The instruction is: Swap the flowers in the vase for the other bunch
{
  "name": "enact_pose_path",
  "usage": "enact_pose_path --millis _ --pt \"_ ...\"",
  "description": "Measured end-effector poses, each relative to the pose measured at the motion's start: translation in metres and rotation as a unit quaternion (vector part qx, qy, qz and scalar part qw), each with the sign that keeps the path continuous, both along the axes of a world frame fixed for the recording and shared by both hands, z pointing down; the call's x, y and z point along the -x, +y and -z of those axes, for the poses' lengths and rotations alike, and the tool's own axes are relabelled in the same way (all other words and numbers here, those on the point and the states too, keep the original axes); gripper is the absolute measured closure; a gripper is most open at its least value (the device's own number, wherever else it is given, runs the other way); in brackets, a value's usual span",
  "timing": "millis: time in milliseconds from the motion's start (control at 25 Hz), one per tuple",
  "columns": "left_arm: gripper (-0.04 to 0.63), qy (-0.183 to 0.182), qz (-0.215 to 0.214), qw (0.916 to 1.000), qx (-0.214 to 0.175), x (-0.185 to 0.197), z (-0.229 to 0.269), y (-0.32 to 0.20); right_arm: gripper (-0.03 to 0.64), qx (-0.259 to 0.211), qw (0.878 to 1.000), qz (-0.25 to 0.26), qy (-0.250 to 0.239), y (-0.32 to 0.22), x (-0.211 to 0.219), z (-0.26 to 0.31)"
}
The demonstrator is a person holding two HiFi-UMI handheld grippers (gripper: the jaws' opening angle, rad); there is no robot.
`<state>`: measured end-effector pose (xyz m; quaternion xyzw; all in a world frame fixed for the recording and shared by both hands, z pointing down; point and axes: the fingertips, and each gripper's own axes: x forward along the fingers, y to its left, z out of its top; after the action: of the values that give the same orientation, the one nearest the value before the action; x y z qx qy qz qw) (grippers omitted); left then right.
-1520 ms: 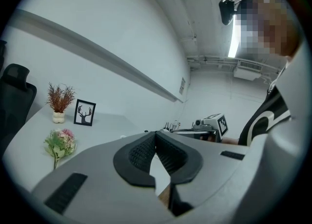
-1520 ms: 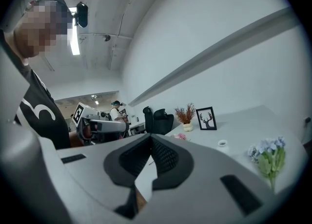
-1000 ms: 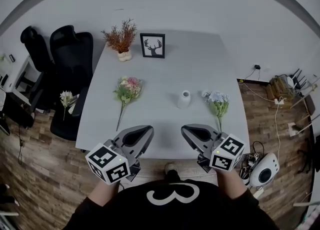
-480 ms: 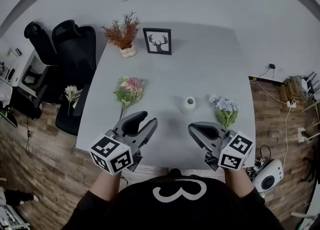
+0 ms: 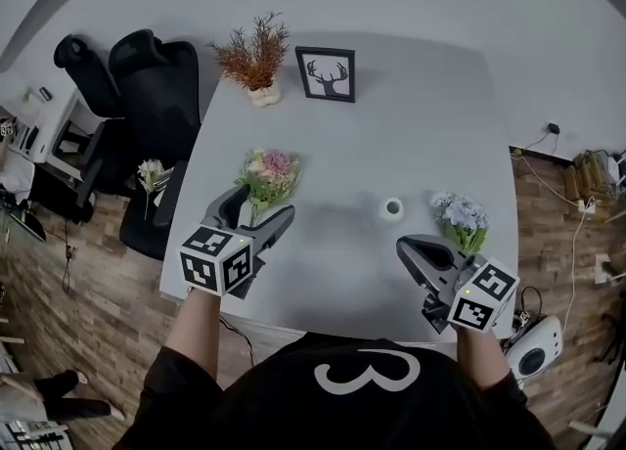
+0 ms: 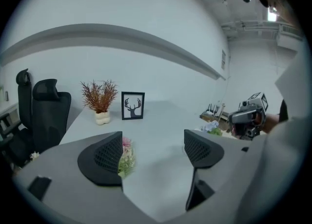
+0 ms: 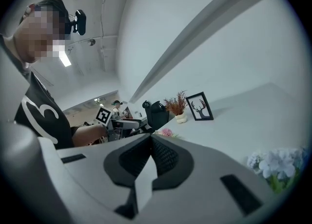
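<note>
A pink bunch (image 5: 269, 172) lies on the grey table (image 5: 391, 125), its stem running back under my left gripper (image 5: 254, 213). That gripper's jaws are opening; in the left gripper view the pink bunch (image 6: 126, 154) peeks out beside the left jaw, with no pad pressing on it. A small white vase (image 5: 392, 208) stands empty in the middle. To its right lies a blue bunch (image 5: 462, 219), also seen as the blue bunch (image 7: 275, 164) in the right gripper view. My right gripper (image 5: 409, 246) hovers near the front edge, shut with nothing in it.
At the back stand a dried reddish plant in a white pot (image 5: 256, 57) and a framed deer picture (image 5: 326, 73). Black office chairs (image 5: 147, 86) crowd the table's left side, with another flower bunch (image 5: 152, 176) on one. Cables and gear lie on the floor at right.
My left gripper moved forward over the table to the pink bunch's stem and its jaws opened. The right gripper shifted a little right and stayed shut.
</note>
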<state>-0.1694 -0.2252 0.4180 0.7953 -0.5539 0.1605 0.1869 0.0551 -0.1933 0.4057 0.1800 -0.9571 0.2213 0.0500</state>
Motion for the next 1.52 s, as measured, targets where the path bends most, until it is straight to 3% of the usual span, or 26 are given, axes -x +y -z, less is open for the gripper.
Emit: enact_pose_path --millis 240,480,840,1200,1320,1520 --pt "0.184 -0.015 0.015 0.9978 0.062 0.05 -0.05 -0.041 0.609 -0.002 1.0 -0.02 0.016 -0.011 0.019 0.0" --pt "0.144 -0.042 0.01 0.9871 0.154 0.08 -0.116 -0.071 0.609 0.004 0.999 -0.048 0.022 -0.016 0.026 0.003" --pt "0.112 -0.099 -0.006 0.9669 0.235 0.082 -0.182 -0.092 0.609 0.011 0.996 -0.084 0.034 -0.014 0.022 0.0" --pt "0.115 -0.076 -0.014 0.9525 0.295 0.077 -0.213 -0.092 0.609 0.021 0.994 -0.096 0.047 -0.006 0.023 -0.009" --pt "0.128 -0.08 -0.016 0.9463 0.313 0.079 -0.22 -0.09 0.609 0.023 0.994 -0.096 0.048 -0.004 0.026 -0.01" --pt "0.243 -0.096 -0.01 0.9452 0.312 0.085 -0.218 -0.092 0.609 0.029 0.993 -0.098 0.052 -0.002 0.031 -0.015"
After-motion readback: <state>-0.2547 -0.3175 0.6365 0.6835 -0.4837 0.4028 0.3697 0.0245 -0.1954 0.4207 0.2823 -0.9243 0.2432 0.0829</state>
